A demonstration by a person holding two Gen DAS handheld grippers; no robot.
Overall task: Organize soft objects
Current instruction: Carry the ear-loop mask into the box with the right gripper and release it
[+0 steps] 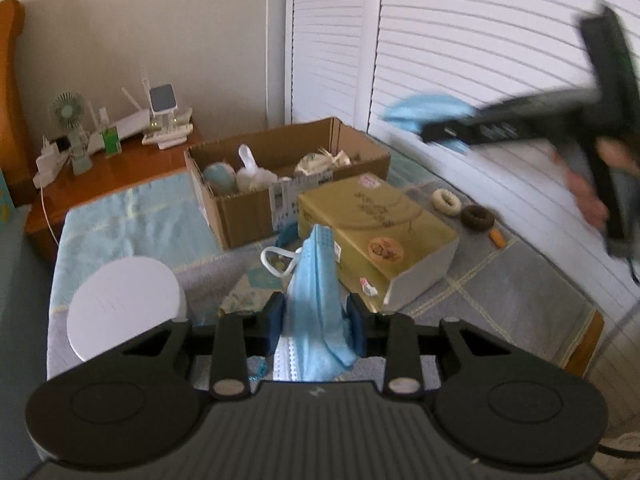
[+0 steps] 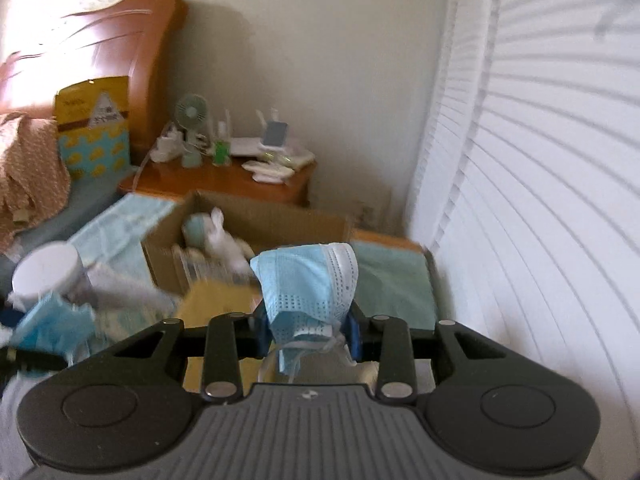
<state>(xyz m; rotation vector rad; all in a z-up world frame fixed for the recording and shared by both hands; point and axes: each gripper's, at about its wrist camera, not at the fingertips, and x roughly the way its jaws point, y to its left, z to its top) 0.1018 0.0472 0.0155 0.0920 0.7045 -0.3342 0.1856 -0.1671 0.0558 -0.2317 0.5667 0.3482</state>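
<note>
My left gripper is shut on a light blue face mask that stands up between its pads, above the bedspread. My right gripper is shut on a second blue face mask, held in the air above the cardboard box. In the left wrist view the right gripper is blurred at the upper right with its mask. The open cardboard box holds a white plush rabbit and other soft toys.
A gold gift box lies in front of the cardboard box. A white round lid sits at the left. Two hair scrunchies lie by the shutters. A wooden nightstand holds a small fan and gadgets.
</note>
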